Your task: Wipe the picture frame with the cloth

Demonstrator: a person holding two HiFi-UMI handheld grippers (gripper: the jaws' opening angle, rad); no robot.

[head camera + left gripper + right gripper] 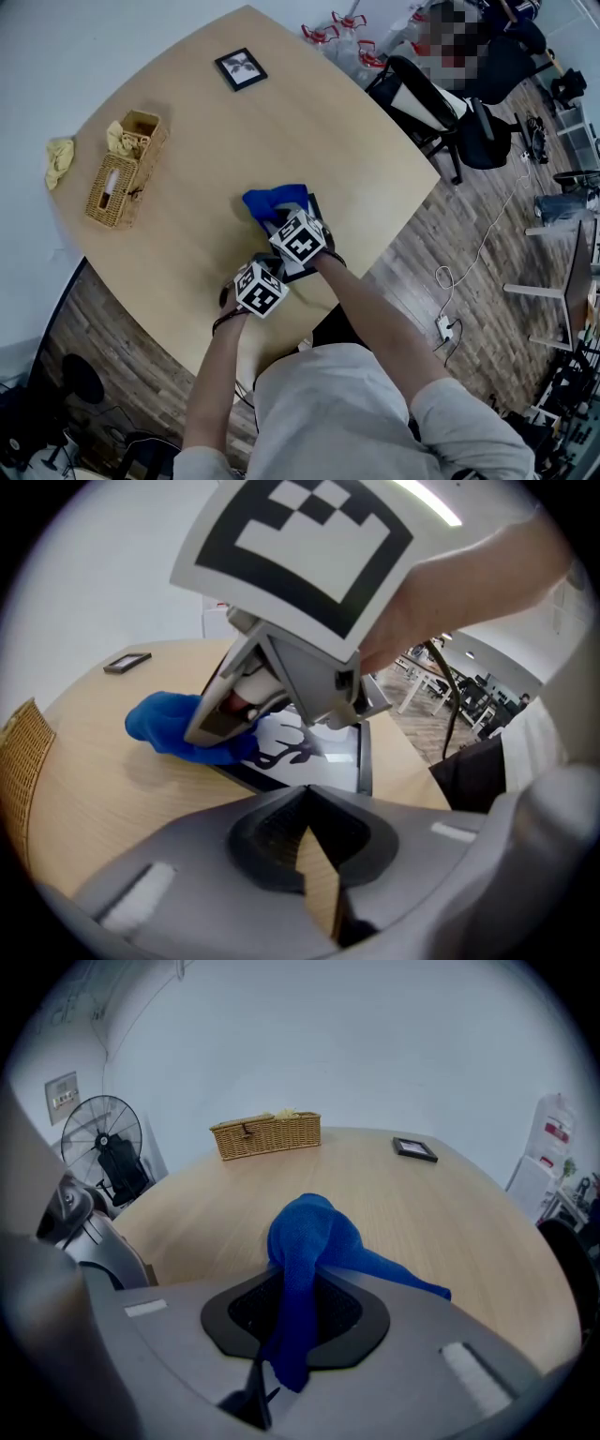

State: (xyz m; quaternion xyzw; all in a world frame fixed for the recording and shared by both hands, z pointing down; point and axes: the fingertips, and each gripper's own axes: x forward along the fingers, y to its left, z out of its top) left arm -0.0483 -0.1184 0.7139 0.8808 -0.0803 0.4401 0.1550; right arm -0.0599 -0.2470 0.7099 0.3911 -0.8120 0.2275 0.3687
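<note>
A black picture frame (323, 759) with a white print of dark branches lies flat near the table's front edge, its dark rim (315, 208) showing beside the cloth. My right gripper (284, 217) is shut on the blue cloth (276, 199) and holds it down on the frame's far end. In the right gripper view the cloth (309, 1232) bunches out from between the jaws of the right gripper (300, 1283). My left gripper (305, 799) is shut with nothing in it, close to the frame's near edge (274, 270). The cloth (164, 724) spills off the frame's left side.
A second small black frame (241, 68) lies at the table's far side. A wicker basket (125, 169) and a yellow cloth (59, 159) sit at the left. Office chairs (441, 103) stand past the right edge. A floor fan (103, 1143) stands beyond the table.
</note>
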